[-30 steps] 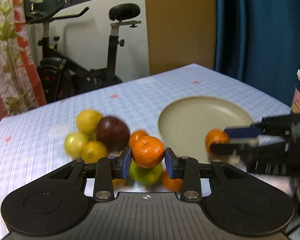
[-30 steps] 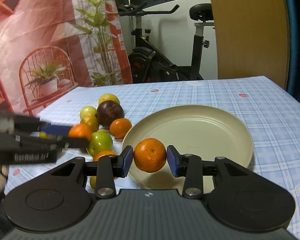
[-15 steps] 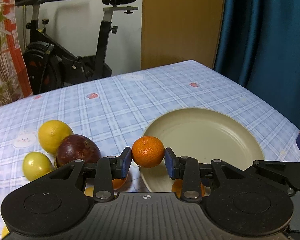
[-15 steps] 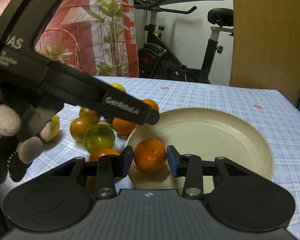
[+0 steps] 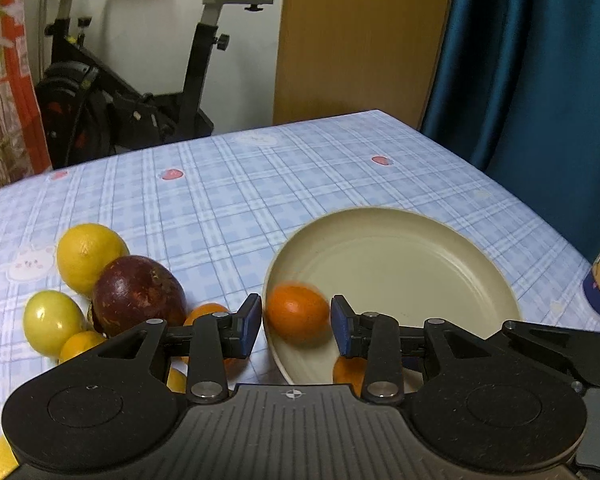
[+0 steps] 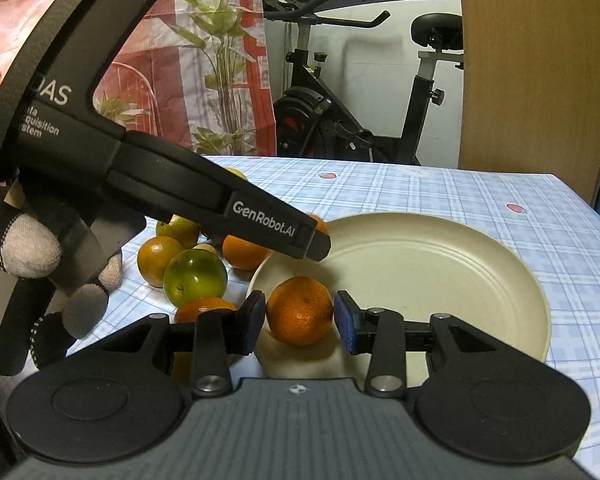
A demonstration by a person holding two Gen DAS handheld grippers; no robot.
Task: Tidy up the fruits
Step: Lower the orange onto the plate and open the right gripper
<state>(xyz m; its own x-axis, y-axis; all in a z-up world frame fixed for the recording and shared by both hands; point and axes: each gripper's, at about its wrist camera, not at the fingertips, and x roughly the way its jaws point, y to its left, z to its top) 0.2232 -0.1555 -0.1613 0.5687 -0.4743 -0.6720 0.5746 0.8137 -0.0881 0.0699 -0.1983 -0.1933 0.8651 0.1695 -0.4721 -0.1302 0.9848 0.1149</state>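
Two mandarins are at the plate [image 6: 480, 240] and the rest of the pile is still to move, so the sorting looks barely begun. The right gripper [image 6: 300, 318] has its fingers slightly apart around a mandarin [image 6: 300, 310] that rests on the near rim area of the plate, with small gaps on both sides, so it appears released. The left gripper [image 5: 296, 326] also has its fingers apart; a motion-blurred mandarin [image 5: 298, 314] sits between them over the plate's left edge, seemingly dropping free. Left of the left fingers, a lemon [image 5: 90, 258], a passion fruit [image 5: 138, 296], a yellow-green fruit [image 5: 52, 320] and more oranges crowd together on the tabletop [image 5: 260, 192]. Beyond both sets of fingers the plate is bare, leaving ample room; the two grippers sit close, so withdrawal risks a bump.
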